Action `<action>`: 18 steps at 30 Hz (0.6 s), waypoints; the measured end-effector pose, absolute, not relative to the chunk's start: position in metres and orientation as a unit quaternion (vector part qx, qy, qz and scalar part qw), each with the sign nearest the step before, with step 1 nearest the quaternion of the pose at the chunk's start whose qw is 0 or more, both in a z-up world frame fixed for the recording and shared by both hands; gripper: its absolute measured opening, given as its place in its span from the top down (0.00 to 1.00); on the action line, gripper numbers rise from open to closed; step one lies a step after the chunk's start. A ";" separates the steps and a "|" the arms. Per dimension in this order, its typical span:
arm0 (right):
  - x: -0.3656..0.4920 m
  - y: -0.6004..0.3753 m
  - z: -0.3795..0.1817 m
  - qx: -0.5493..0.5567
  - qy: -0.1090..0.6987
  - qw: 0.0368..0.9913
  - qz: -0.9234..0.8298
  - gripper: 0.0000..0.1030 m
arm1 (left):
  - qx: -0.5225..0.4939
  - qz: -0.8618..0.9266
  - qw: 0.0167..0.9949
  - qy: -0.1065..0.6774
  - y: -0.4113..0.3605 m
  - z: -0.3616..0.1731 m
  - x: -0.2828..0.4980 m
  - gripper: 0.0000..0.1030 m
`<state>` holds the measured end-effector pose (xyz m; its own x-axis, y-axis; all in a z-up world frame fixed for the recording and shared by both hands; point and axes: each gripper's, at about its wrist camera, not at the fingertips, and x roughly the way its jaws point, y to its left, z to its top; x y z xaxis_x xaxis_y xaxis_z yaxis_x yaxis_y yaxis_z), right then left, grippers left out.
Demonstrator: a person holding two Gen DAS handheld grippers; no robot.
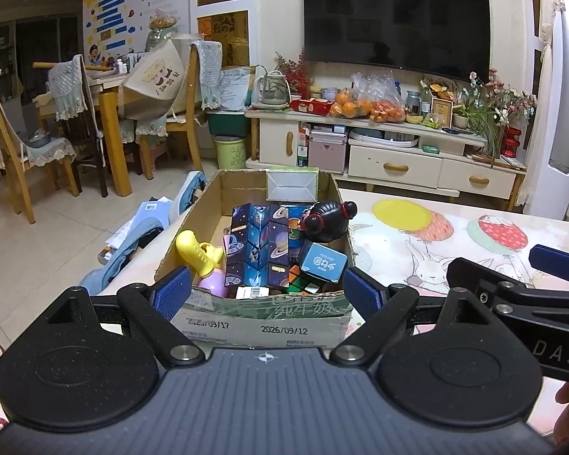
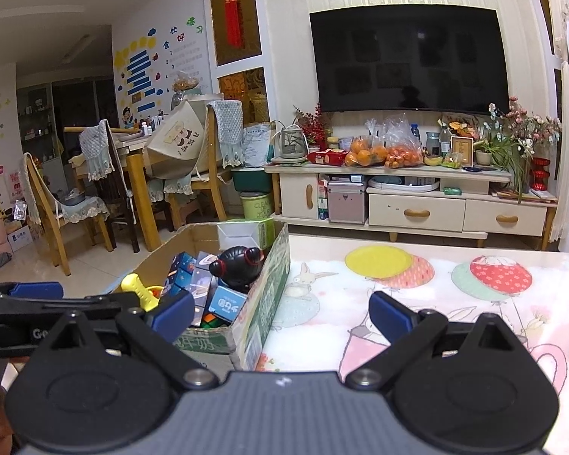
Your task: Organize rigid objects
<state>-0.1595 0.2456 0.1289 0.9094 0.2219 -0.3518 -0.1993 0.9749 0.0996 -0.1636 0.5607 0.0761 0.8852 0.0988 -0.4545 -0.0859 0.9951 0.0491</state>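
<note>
Balloon-print tabletop (image 2: 417, 303) carried the open cardboard toy box (image 1: 269, 314) dead ahead of the left gripper (image 1: 267, 290), fingers apart; right gripper (image 2: 280, 313), likewise spread, sat rightward.

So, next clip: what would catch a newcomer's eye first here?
The cardboard box at the table's left edge, crammed with toys: a black doll head on top, a space-print folding cube and a yellow toy. Both grippers, left and right, hover open and empty before it, over the balloon-print tablecloth.

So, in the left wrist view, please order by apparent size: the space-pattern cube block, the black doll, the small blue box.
1. space-pattern cube block
2. black doll
3. small blue box, close to the doll, so that order is unsure.
</note>
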 end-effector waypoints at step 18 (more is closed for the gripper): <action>-0.154 0.245 0.119 0.030 0.188 0.976 0.108 0.05 | 0.006 0.063 0.969 0.241 0.557 0.073 -0.164 0.00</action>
<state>-0.1541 0.2454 0.1186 0.9056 0.2225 -0.3609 -0.2001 0.9748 0.0989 -0.1641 0.5566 0.0731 0.8761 0.1250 -0.4657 -0.1189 0.9920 0.0426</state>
